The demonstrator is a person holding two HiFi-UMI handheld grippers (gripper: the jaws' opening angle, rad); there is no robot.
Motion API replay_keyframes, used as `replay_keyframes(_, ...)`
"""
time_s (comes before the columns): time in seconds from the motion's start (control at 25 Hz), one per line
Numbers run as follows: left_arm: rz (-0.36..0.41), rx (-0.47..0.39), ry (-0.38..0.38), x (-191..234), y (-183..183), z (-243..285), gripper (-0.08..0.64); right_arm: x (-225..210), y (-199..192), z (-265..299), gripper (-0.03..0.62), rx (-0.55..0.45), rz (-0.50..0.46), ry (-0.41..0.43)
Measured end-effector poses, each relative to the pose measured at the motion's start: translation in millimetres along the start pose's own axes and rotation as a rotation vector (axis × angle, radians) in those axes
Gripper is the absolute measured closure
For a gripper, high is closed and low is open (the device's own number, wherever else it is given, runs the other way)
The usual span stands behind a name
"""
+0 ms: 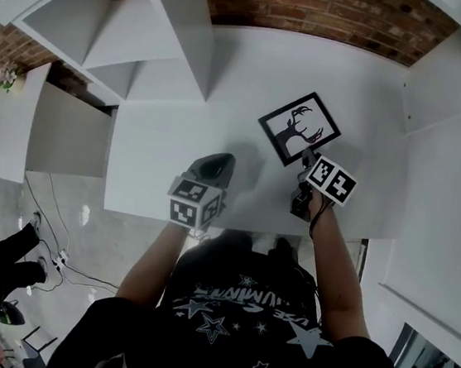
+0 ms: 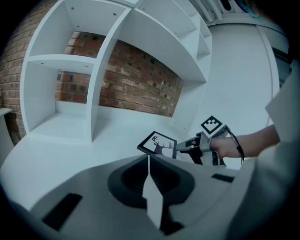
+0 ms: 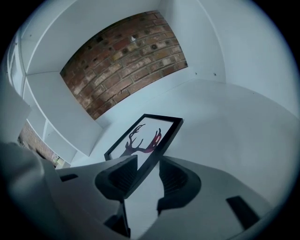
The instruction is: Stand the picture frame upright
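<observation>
Closest to the head camera is the person's dark star-printed shirt [image 1: 230, 321], which hides the near edge of the counter [image 1: 159, 158]. Both forearms reach out from it over the white surface.

The left gripper [image 1: 219, 163] hovers over bare counter, well apart from the picture frame [image 1: 298, 127]. From above its tips cannot be read. Its own view shows the fingers [image 2: 154, 197] pressed together with nothing between them.

The right gripper [image 1: 306, 160] sits at the frame's near corner. In the head view its marker cube [image 1: 332, 180] and the hand cover the tips. The right gripper view shows the fingers [image 3: 119, 176] apart, with the near part of the picture frame [image 3: 145, 138] lying between them. One finger overlaps that black edge, so contact there cannot be settled; the other stands clear of it.

The frame lies face up on the counter [image 3: 225, 140], turned diamond-wise, showing an antlered deer silhouette. Whether its near corner is raised is unclear. A red patch on the deer shows in the right gripper view only.

The left gripper view alone takes in the picture frame [image 2: 158, 144] together with the right gripper [image 2: 182, 149] from the side, before the white shelf unit [image 2: 108, 70] and brick wall [image 2: 136, 84].
</observation>
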State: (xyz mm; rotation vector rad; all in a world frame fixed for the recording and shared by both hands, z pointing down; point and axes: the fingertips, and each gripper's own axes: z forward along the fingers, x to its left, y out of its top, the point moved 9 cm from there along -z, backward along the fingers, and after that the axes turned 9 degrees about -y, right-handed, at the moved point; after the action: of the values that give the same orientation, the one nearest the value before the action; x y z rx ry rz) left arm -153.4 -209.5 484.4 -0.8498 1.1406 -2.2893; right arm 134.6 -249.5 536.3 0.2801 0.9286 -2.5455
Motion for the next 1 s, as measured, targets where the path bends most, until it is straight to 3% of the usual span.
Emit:
replay_keyframes(0.16, -0.008, -0.002, -0.004, 8, 2, 0, 0.538, 6, 2, 9, 0.443, 0.010, 0.036, -0.044)
replay_keyframes(0.6, -0.027, 0.006, -0.029, 20, -5, -3, 0.538, 20, -2, 19, 0.428, 0.050, -0.055, -0.206)
replay_keyframes(1.0, -0.028, 0.019, -0.035, 26, -14, 1, 0.538, 13, 0, 18, 0.462, 0.036, -0.061, -0.160)
